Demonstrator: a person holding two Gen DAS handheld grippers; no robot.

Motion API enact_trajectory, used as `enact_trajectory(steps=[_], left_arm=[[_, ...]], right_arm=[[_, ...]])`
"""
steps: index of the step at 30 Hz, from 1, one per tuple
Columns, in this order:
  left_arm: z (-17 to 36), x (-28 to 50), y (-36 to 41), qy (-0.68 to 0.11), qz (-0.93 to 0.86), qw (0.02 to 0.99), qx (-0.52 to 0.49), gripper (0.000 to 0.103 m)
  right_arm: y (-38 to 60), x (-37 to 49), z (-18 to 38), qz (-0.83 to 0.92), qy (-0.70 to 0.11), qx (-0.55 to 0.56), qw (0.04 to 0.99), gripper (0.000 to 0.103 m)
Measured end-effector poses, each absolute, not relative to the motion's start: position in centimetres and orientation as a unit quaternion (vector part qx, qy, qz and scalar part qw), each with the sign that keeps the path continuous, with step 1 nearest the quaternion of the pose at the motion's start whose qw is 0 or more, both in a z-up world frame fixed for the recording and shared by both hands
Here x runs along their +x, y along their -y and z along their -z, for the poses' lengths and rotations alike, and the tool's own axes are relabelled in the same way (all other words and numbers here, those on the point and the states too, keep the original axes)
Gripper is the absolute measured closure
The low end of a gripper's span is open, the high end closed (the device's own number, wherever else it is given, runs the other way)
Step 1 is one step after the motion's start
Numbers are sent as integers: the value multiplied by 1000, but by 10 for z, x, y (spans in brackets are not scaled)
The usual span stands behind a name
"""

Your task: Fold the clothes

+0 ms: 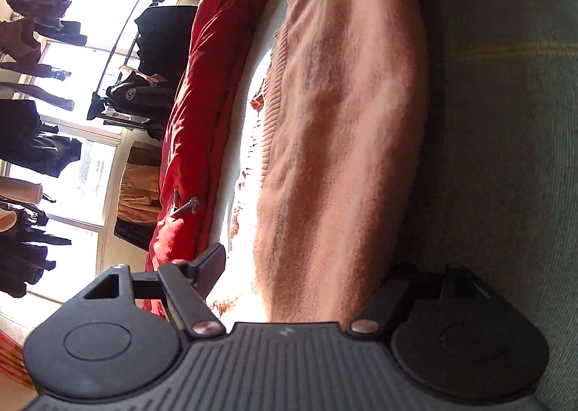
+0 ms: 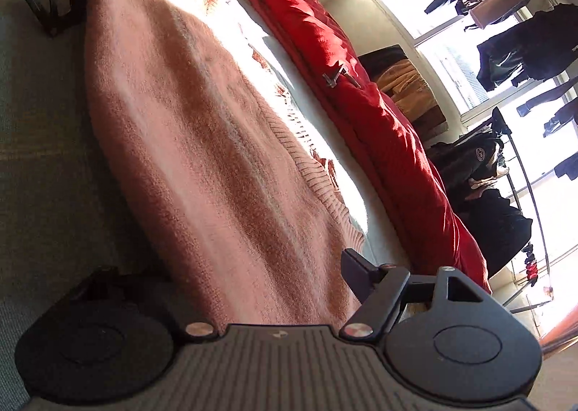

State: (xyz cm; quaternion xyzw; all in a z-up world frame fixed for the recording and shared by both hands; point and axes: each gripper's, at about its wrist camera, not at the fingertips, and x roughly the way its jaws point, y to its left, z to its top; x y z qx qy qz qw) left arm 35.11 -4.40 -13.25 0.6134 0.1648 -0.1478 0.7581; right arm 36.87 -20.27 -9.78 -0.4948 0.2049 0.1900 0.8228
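1. pink sweater (image 1: pixel 343 129) lies on a green bed (image 1: pixel 505 121), bunched into a long band.
2. left tongs (image 1: pixel 307 266) and right tongs (image 2: pixel 253 266) straddle its ends, spread wide, nothing clamped.
3. fold looks partial; a red garment (image 2: pixel 361 85) lies beside it, unfolded.

Fuzzy salmon-pink knit sweater (image 1: pixel 339 129), ribbed hem, lying flat and elongated on grey-green fabric surface (image 1: pixel 505 121)

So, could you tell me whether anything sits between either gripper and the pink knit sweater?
Nothing visible does. The pink knit sweater runs right between the spread fingers of the left gripper and of the right gripper. The red duvet lies beyond the sweater, off to the side.
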Motion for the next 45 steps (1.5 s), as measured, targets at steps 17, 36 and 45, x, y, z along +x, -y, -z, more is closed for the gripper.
enact_trajectory(steps=[17, 36, 45], left_arm=[[160, 343, 39, -181, 128, 736, 640, 94], [97, 309, 26, -150, 105, 764, 618, 95], [83, 179, 8, -142, 209, 724, 642, 95]], right_arm=[[214, 366, 121, -169, -218, -537, 797, 83], [209, 321, 55, -166, -228, -509, 813, 92], [209, 215, 37, -196, -269, -515, 790, 92]])
